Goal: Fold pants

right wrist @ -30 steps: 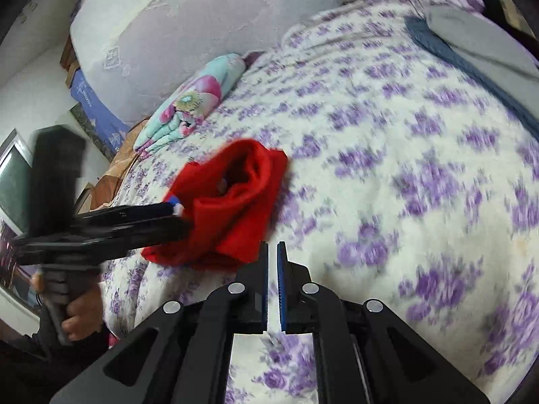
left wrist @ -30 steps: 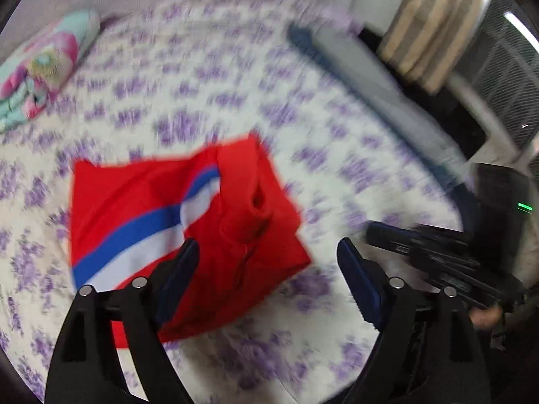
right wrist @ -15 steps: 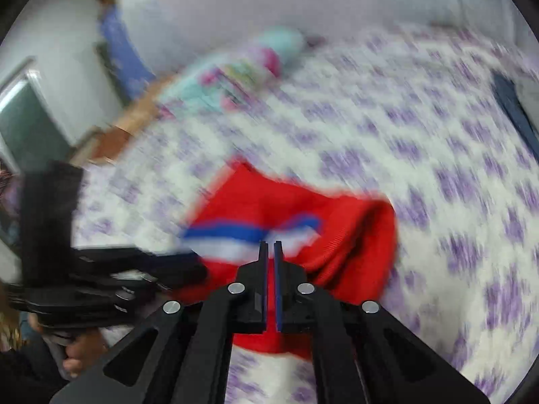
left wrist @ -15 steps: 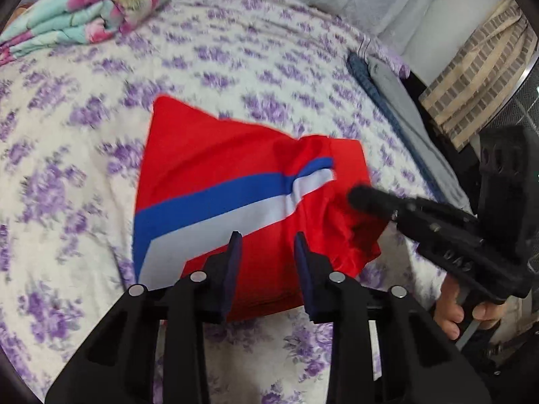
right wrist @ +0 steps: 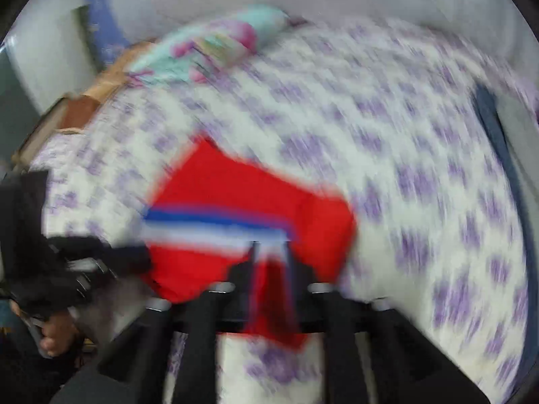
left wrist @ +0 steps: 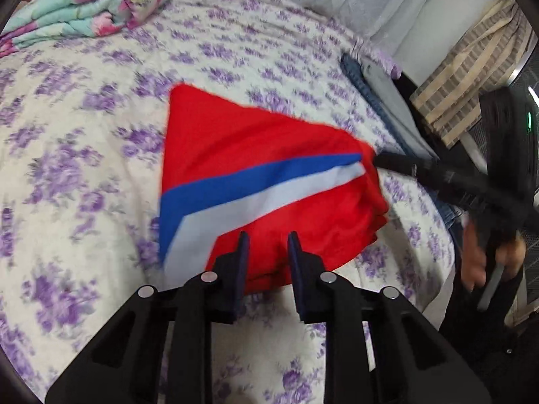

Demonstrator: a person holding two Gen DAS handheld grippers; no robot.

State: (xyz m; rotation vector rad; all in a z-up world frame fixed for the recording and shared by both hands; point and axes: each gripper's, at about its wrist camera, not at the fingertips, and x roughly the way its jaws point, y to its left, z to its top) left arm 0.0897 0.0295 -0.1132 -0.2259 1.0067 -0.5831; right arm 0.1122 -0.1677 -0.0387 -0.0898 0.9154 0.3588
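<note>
Purple-flowered bed (left wrist: 101, 155) carries one pair of red pants (left wrist: 269, 181). Your two tongs: left tongs (left wrist: 267, 252) closing around its near edge, right tongs (right wrist: 271, 262) opening, cloth between them.

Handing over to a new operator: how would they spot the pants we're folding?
On the purple-flowered bedspread, look near its front edge. The pants lie there: bright red with a blue and white diagonal stripe, unlike the pastel floral bundle at the far corner.
</note>
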